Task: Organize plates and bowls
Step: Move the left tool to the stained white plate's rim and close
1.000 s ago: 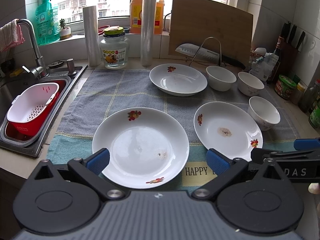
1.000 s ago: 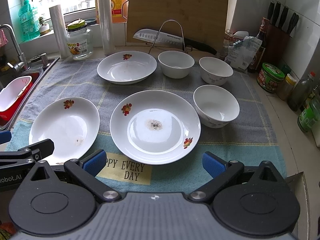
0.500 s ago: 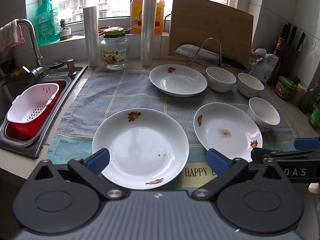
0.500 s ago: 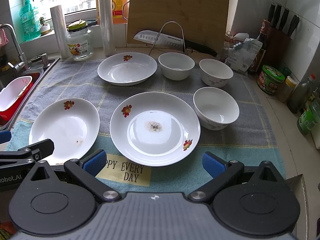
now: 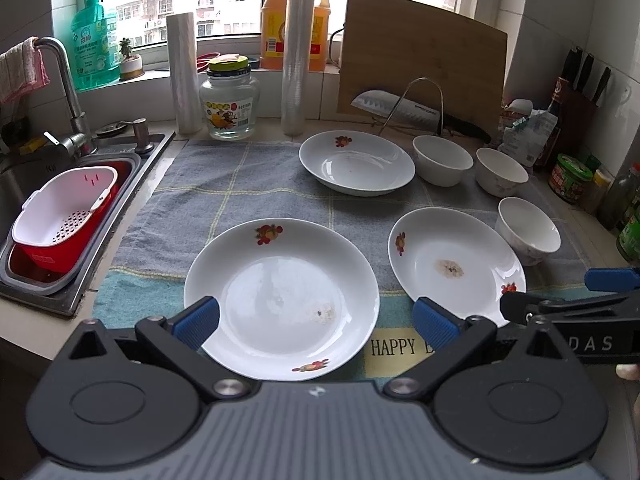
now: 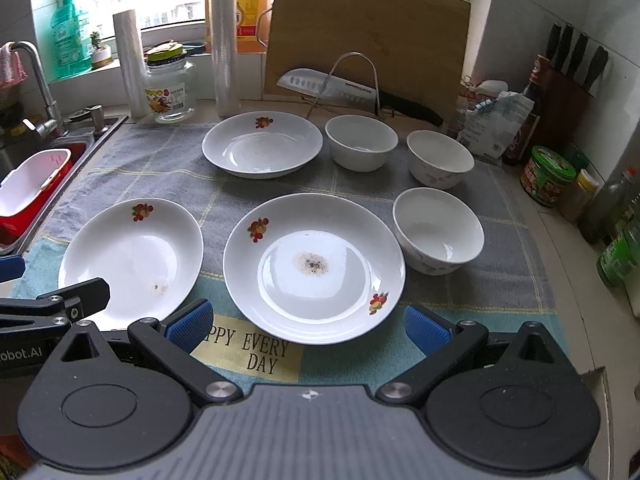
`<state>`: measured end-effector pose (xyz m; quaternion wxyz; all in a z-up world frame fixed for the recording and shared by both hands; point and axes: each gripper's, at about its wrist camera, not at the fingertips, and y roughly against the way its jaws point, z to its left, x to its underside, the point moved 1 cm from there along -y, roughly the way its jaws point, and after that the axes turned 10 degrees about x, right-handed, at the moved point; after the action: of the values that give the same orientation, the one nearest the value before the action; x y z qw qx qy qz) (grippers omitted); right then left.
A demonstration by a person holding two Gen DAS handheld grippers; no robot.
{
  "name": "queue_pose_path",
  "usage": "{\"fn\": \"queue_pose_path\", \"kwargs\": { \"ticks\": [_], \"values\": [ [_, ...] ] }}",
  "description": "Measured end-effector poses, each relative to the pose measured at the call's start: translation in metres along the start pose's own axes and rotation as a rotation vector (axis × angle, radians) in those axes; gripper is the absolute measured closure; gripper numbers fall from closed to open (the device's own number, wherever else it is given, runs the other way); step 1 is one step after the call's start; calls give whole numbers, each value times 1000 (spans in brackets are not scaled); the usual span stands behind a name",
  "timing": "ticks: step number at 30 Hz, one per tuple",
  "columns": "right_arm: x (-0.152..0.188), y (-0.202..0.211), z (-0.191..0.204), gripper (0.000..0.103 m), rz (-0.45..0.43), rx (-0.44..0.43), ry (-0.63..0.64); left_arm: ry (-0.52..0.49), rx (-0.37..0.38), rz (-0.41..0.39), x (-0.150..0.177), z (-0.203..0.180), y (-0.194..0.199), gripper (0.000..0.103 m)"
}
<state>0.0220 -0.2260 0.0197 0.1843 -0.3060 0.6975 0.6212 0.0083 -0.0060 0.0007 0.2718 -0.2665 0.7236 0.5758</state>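
left gripper (image 5: 316, 318): jaws spread wide, holding nothing, hovering over the towel's near edge with the near-left plate between its blue pads.
right gripper (image 6: 308, 322): jaws also wide apart, empty, above the near edge of the towel in front of the middle plate.
near-left plate (image 5: 282, 298): white with fruit prints, lying flat by the towel's near-left corner, small stain near its centre.
middle plate (image 6: 314, 266): same pattern, flat near the towel's near edge, brown stain in the middle, just beside the near-left plate.
far plate (image 6: 262, 146): flat at the towel's far edge.
bowls: 3 upright on the towel's right side; far bowl (image 6: 361, 142) just beside the far plate, corner bowl (image 6: 440, 158) by the far-right corner, near bowl (image 6: 438, 230) just beside the middle plate.
towel (image 5: 224, 196): grey checked cloth with a teal band, spread over the counter.
cutting board (image 6: 368, 36): leaning behind the towel's far edge, knife (image 6: 352, 90) in front of it.
sink (image 5: 132, 160): left of the towel, holding a white and red basket (image 5: 64, 216).
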Motion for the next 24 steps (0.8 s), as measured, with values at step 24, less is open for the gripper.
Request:
{"fn": "queue_pose_path", "kwargs": {
  "ticks": [24],
  "values": [
    [21,-57,62,0,-33,-446,424,151,-148,34,17,40,-6,1]
  ]
}}
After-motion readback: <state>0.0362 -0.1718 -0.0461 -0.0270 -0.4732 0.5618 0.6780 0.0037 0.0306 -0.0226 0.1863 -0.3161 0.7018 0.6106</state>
